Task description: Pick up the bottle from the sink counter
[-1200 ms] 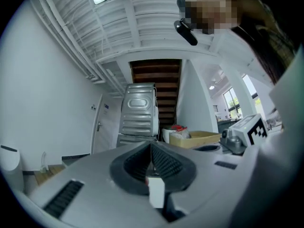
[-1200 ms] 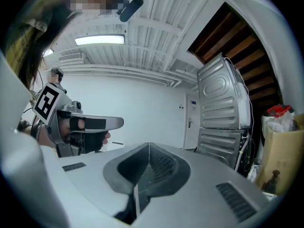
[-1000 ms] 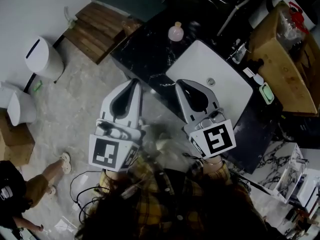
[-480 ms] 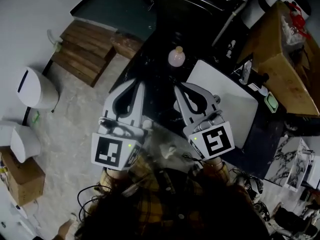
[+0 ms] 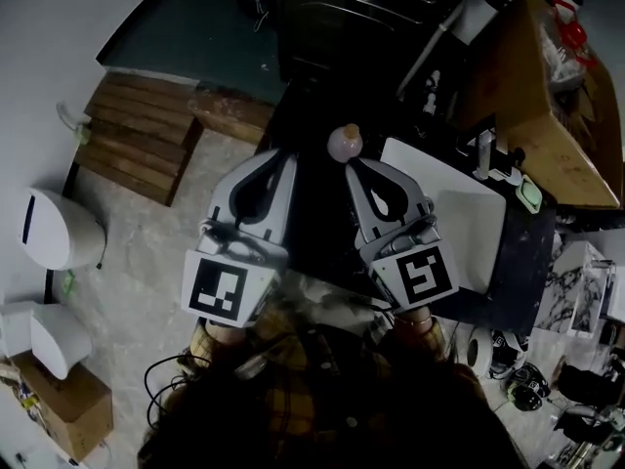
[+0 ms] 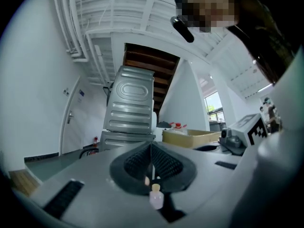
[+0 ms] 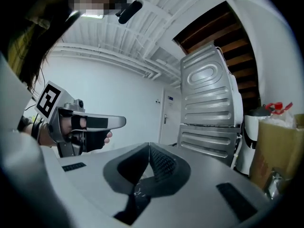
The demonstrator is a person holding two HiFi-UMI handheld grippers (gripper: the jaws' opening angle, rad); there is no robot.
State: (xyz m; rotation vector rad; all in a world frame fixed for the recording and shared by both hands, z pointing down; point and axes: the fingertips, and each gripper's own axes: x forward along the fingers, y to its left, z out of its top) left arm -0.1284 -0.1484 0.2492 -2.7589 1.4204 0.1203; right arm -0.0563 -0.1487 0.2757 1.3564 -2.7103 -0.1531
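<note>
A small pinkish bottle (image 5: 344, 143) with a tan cap stands upright on the black sink counter (image 5: 312, 213), left of the white basin. In the head view it sits just beyond and between the two gripper tips. My left gripper (image 5: 281, 155) is shut and empty, with its tip left of the bottle. The left gripper view looks along the shut left gripper (image 6: 152, 146) and shows the bottle (image 6: 156, 199) low down through the notch under the jaws. My right gripper (image 5: 353, 165) is also shut on nothing, just short of the bottle. Nothing lies between the right gripper (image 7: 150, 147) pads, and the bottle is hidden in that view.
A white sink basin (image 5: 467, 215) with a faucet (image 5: 482, 150) lies right of the bottle, with a green soap dish (image 5: 528, 195) at its far edge. Wooden steps (image 5: 137, 143) and a white bin (image 5: 57, 231) are on the floor at left. A ribbed metal panel (image 6: 130, 103) stands ahead.
The view has moved closer to the counter. Both shut grippers have come forward, so the bottle now sits right at their tips instead of well ahead of them.
</note>
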